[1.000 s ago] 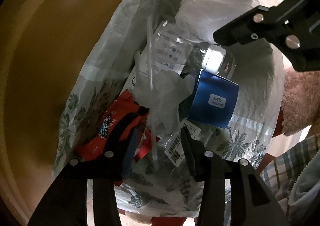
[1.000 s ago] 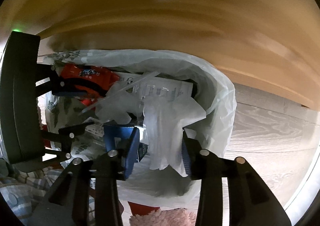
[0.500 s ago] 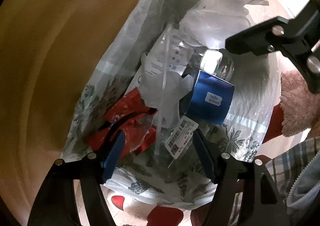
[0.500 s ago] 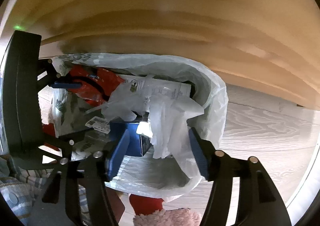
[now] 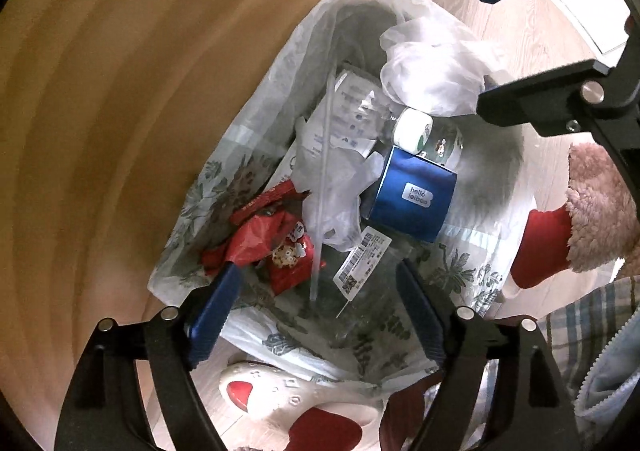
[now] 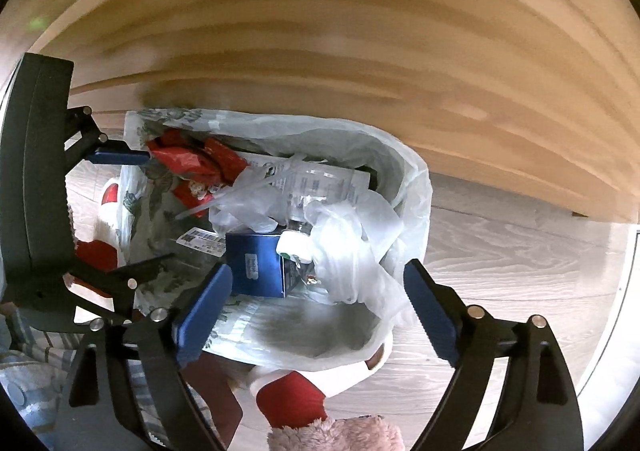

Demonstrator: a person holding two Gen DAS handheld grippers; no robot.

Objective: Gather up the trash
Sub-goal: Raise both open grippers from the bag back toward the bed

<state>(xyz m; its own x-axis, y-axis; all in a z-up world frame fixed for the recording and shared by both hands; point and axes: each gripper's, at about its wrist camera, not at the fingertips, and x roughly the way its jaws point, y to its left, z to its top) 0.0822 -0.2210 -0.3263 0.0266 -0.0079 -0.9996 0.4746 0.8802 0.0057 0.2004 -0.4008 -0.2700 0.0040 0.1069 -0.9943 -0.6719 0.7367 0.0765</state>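
Note:
A translucent leaf-print trash bag (image 5: pixel 224 179) (image 6: pixel 416 187) stands open on the floor, filled with trash. Inside lie a red snack wrapper (image 5: pixel 260 239) (image 6: pixel 188 159), a blue box (image 5: pixel 412 195) (image 6: pixel 256 267), a clear bottle with a white cap (image 5: pixel 412 125) and crumpled white plastic (image 5: pixel 432 75) (image 6: pixel 348 247). My left gripper (image 5: pixel 316 311) (image 6: pixel 160 207) hangs over the bag's wrapper side, jaws opening, pads touching nothing. Over the opposite rim my right gripper (image 6: pixel 316 311) (image 5: pixel 480 47) is opening too, with nothing pressed between its pads.
A wooden furniture panel (image 5: pixel 120 91) (image 6: pixel 320 31) rises right behind the bag. Pale wood floor (image 6: pixel 520 251) spreads to the right. A red-and-white slipper (image 5: pixel 280 391), a pink fluffy item (image 5: pixel 600 203) and a person's plaid clothing (image 5: pixel 580 331) crowd the near side.
Both grippers have let go of the bag's plastic, spread their jaws wide and lifted away, so the bag and its contents look smaller and further below.

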